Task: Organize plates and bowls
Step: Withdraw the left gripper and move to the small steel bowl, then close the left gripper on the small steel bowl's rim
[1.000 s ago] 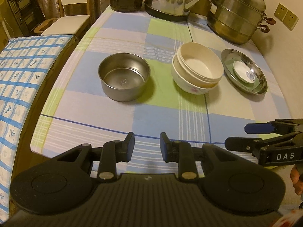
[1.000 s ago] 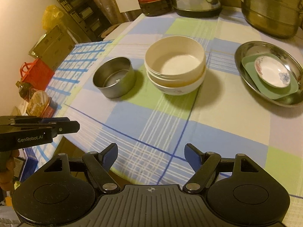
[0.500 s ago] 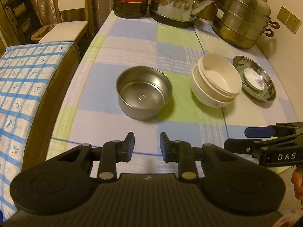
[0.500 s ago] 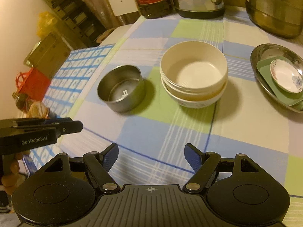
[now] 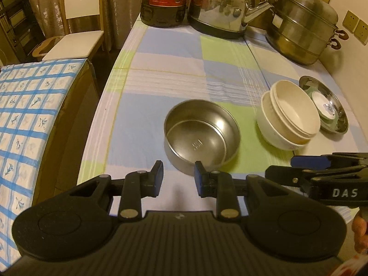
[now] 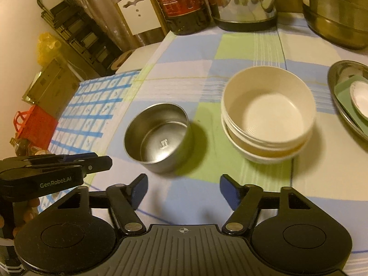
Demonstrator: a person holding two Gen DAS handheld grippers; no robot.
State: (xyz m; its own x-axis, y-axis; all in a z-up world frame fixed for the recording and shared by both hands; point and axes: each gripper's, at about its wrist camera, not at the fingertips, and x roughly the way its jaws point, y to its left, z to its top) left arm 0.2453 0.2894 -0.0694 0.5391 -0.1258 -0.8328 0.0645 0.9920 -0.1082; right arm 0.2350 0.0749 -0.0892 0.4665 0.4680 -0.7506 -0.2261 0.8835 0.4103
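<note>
A steel bowl [image 5: 202, 135] stands empty on the checked tablecloth; it also shows in the right wrist view [image 6: 158, 135]. Right of it is a stack of white bowls [image 5: 289, 115], also seen in the right wrist view [image 6: 269, 112]. Further right a steel plate [image 5: 338, 108] holds a green dish and a small white saucer [image 5: 324, 105]. My left gripper [image 5: 178, 169] is open and empty, just short of the steel bowl's near rim. My right gripper [image 6: 182, 185] is open and empty, in front of both bowls.
At the table's back stand a dark bottle [image 5: 163, 0], a steel kettle [image 5: 220, 7] and a steel steamer pot [image 5: 303, 30]. A white chair [image 5: 76, 23] and a blue-checked surface [image 5: 25, 119] lie to the left. The wall is close on the right.
Both grippers have moved forward towards the bowls; the steel bowl now sits close in front of the left gripper. Both stay open. No dish has moved.
</note>
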